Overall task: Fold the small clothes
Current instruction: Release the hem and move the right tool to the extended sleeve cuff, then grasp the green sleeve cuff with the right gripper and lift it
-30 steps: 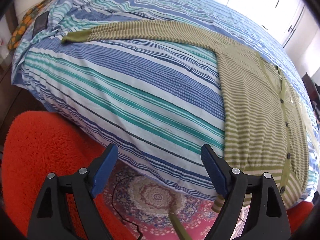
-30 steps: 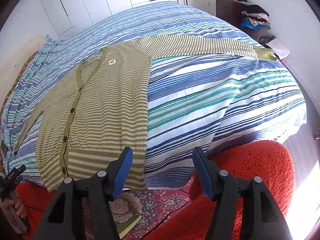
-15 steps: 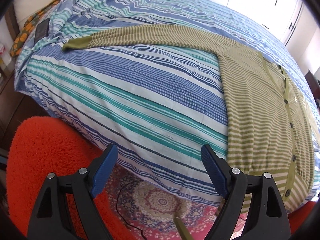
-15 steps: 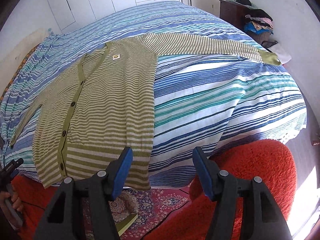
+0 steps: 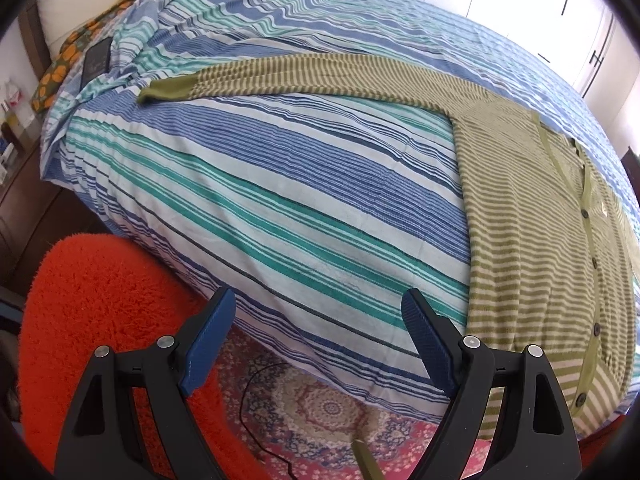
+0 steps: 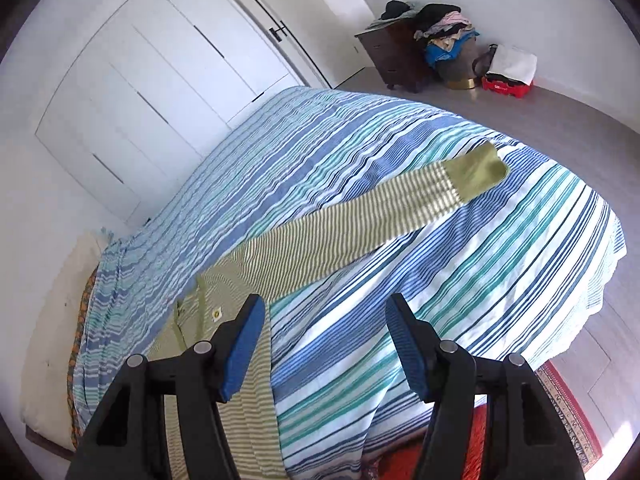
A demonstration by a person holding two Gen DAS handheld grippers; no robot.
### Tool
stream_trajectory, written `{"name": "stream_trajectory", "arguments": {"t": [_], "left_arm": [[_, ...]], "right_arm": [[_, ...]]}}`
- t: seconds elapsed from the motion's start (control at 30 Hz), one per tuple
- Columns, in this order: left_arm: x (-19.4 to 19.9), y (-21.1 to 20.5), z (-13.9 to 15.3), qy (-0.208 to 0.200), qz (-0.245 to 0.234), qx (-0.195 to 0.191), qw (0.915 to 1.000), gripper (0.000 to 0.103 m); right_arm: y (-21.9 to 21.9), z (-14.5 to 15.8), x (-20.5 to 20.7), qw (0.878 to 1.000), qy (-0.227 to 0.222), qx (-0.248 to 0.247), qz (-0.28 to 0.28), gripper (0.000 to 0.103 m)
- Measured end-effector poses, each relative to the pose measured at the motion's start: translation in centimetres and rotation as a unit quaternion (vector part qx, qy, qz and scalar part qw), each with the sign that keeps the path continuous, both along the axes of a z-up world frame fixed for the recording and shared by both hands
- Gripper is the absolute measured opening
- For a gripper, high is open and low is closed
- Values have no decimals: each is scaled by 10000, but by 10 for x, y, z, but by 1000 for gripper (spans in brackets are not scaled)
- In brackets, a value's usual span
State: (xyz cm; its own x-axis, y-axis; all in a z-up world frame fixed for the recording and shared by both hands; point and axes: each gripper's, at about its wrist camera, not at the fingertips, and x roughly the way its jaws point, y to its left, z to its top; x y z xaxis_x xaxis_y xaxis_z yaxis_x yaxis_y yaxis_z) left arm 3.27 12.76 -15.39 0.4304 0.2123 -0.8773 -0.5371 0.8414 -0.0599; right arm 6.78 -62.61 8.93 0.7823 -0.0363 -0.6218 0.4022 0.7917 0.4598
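Your bed (image 5: 280, 184), covered in a blue, teal and white striped spread, fills both views, and its near edge curves down to the patterned rug (image 5: 320, 408) and the shaggy orange rug (image 5: 100, 300) on the floor. Beyond the far edge in your right view there is open grey floor (image 6: 540, 116), white wardrobe doors (image 6: 160, 60) and a dark dresser (image 6: 396, 60) piled with clothes. The green striped cardigan (image 5: 540, 240) lies flat on the spread with its buttoned front up and its hem hanging just over the near edge; one sleeve (image 5: 300, 76) stretches out across the spread toward the pillow end, the other sleeve (image 6: 360, 232) reaches out toward the opposite edge, its plain green cuff (image 6: 476, 172) near that edge. Your left gripper (image 5: 318, 340) hovers over the bed's near edge, jaws spread wide, holding and touching nothing. Your right gripper (image 6: 324, 344) is above the cardigan's shoulder area, jaws equally wide apart and empty.
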Motion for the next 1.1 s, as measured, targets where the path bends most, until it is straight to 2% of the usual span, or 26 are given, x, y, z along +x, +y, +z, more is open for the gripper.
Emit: {"name": "stream_trajectory", "arguments": {"t": [0.07,0.1,0.17,0.27,0.3,0.37,0.5,0.6,0.63,0.67,0.7,0.73,0.83,1.0,1.1], "left_arm": [[1,-2,0,31,6,46,10000,86],[2,-4,0,51,3,77,10000,86],[3,-7,-1,111,-6,154,9998,86],[7,-12,-3,253,-43,309,9992,86],[8,-13,-4,324,-58,362,9988,86],[10,-15,-6,454,-60,453,9979,86],[13,-12,-7,567,86,498,9971,86],[13,-10,-9,614,204,496,9967,86],[14,-10,-10,649,211,483,9965,86],[15,-10,-12,687,203,473,9963,86],[16,-11,-13,725,181,476,9961,86],[16,-13,-14,750,149,493,9959,86],[17,-16,-15,748,30,547,9957,86],[22,-18,-23,746,-120,452,9961,86],[21,-16,-25,661,-142,293,9973,86]], "right_arm": [[-49,-6,23,9995,93,176,-240,66],[-69,-17,32,9983,163,472,-295,66],[-106,-55,47,9897,304,1333,-430,66],[-133,-111,55,9728,304,2149,-803,66],[-138,-126,57,9689,325,2278,-916,66],[-148,-146,59,9633,89,2429,-1141,66],[-162,-161,72,9580,-278,2483,-1405,62],[-171,-165,79,9555,-437,2378,-1693,52],[-174,-166,81,9550,-415,2329,-1787,45],[-177,-168,81,9552,-335,2273,-1865,29],[-179,-169,82,9559,-202,2208,-1925,18],[-181,-168,82,9565,-184,2164,-1948,7],[-171,-142,80,9679,-299,1779,-1747,7],[-113,-55,113,9886,-646,1264,-504,6],[-45,-2,145,9901,-842,1053,390,6]]}}
